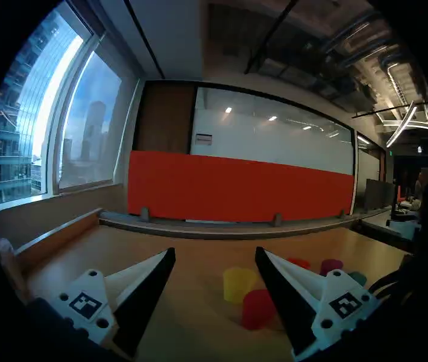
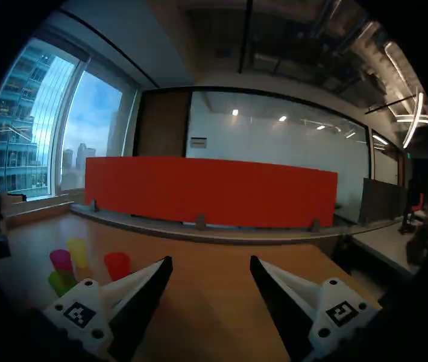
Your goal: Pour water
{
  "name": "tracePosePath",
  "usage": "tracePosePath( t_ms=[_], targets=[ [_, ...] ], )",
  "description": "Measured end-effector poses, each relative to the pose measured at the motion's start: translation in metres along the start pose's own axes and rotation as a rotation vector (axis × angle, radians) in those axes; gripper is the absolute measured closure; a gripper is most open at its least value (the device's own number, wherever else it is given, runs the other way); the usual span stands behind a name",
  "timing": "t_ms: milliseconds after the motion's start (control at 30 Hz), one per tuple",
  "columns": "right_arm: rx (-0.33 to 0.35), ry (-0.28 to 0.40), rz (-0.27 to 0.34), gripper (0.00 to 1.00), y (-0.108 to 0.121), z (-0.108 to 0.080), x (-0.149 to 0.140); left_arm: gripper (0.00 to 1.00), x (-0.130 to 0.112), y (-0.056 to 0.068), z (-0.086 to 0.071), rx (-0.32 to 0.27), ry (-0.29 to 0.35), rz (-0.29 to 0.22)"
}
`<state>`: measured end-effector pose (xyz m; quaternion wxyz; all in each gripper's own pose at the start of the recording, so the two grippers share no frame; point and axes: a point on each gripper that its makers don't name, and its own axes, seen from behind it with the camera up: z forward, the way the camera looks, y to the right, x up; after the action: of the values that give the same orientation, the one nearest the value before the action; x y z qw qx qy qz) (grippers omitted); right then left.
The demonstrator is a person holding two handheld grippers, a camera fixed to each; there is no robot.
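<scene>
Wooden table (image 1: 202,250) spans the foreground of both views, backed by an orange partition (image 1: 238,187) with a glazed wall above it and a tall window (image 1: 63,139) to one side.

Left gripper (image 1: 214,283): jaws spread wide with nothing between them, held above the tabletop and aimed at a cluster of cups. Right gripper (image 2: 211,289): likewise spread and empty, pointed at bare tabletop, the cups lying off to the left of its view.

Task objects: in the left gripper view a yellow cup (image 1: 238,282) stands in the gap between the fingers. A red cup (image 1: 257,308) is just beside it and nearer, partly hidden by one finger. A magenta cup (image 1: 330,265) and others sit behind that finger. In the right gripper view a green cup (image 2: 61,281) is the nearest of the group. All appear upright; whether any holds water cannot be told.

Step in hand, as judged: approach, with no grasp made yet. To do it well, settle first on the source cup, then bring the fingers square to its wall at mid-height. Close gently, since thin plastic is likely to buckle. The cups stand close together, so lift straight up before swinging clear. Steady the receiving cup with the other gripper, and tilt slowly with the rim over its mouth.
</scene>
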<state>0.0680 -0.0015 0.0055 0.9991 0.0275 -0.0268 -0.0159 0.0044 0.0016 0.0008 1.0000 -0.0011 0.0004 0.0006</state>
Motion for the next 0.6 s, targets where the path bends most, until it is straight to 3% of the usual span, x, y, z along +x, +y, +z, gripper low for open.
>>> tracePosePath(
  t_ms=[600],
  targets=[
    [0.025, 0.006, 0.025, 0.00, 0.010, 0.005, 0.070, 0.02, 0.066, 0.021, 0.013, -0.075, -0.007, 0.064]
  ],
)
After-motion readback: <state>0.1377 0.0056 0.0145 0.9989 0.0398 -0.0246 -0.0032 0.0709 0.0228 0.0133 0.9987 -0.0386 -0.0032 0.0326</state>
